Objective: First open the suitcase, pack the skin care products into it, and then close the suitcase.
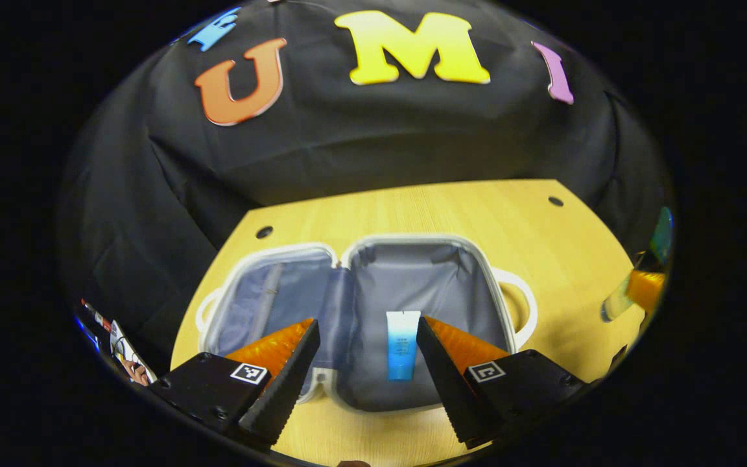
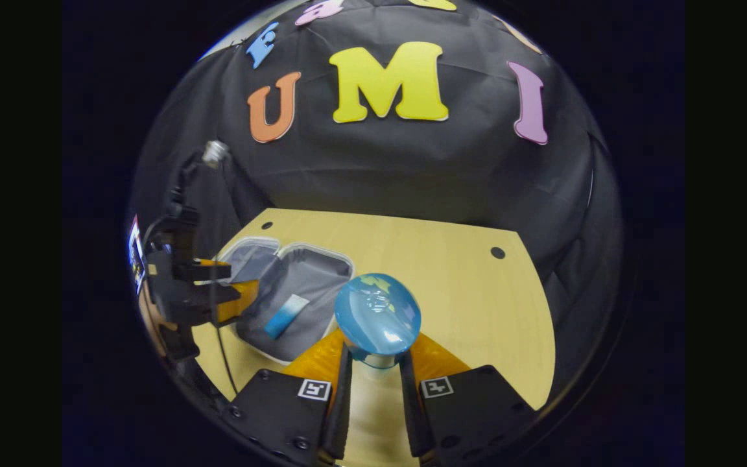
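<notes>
The pale wooden tabletop carries a small white-rimmed suitcase with a grey lining, which lies open and flat with its two halves side by side and a white loop handle at each outer edge. In the right gripper view the same suitcase sits on the left part of the tabletop. Inside the right half, as the left gripper view has it, lies a white-and-blue squeeze tube — flat on the lining, near the front rim. The left tool hangs above the front edge of the suitcase with its black, orange-backed fingers spread wide, nothing between them. The right tool is pinching a bottle just below its round, glossy blue cap, both fingers pressed on it, above bare tabletop beside the suitcase. At the right edge of the left gripper view that bottle shows as a pale body — blurred.
</notes>
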Available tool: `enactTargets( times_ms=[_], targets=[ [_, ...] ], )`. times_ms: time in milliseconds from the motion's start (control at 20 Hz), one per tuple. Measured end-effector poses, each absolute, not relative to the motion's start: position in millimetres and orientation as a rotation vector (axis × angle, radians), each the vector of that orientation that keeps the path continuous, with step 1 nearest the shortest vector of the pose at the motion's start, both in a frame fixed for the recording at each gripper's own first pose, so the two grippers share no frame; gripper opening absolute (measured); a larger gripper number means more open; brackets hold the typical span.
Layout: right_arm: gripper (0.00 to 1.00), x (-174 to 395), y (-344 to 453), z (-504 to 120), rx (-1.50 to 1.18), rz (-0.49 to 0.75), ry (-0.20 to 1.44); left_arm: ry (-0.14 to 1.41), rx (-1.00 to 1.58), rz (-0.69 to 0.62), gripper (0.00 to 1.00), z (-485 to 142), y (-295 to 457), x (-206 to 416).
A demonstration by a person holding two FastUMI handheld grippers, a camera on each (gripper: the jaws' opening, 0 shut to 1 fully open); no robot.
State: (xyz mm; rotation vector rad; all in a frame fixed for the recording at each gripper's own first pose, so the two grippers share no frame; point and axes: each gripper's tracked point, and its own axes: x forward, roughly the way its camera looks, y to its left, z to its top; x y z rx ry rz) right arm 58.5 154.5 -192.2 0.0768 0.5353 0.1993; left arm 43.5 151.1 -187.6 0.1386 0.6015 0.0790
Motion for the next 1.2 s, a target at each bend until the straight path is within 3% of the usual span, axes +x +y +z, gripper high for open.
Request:
enactTargets(
  times_ms=[450, 900, 1000, 1150, 1200],
  targets=[
    [0.34, 100, 274, -225, 0.043, 0.304, 0.607, 0.282, 0.069, 0.080, 0.96, -68, 193, -29],
    [0.33, 99, 319, -321, 0.033, 0.240, 0.841, 0.179, -0.005, 0.048, 0.96, -51, 217, -68],
    [0.34, 100, 321, -321, 0.031, 0.228, 0.840, 0.159, -0.004, 0.036, 1.00, -44, 218, -69],
    [0.31, 105, 323, -320, 0.033, 0.193, 0.858, 0.147, -0.022, 0.031, 0.96, -41, 222, -67],
    [0.34, 109, 325, -320, 0.048, 0.179, 0.871, 0.149, -0.032, 0.033, 0.96, -43, 223, -66]
  ],
)
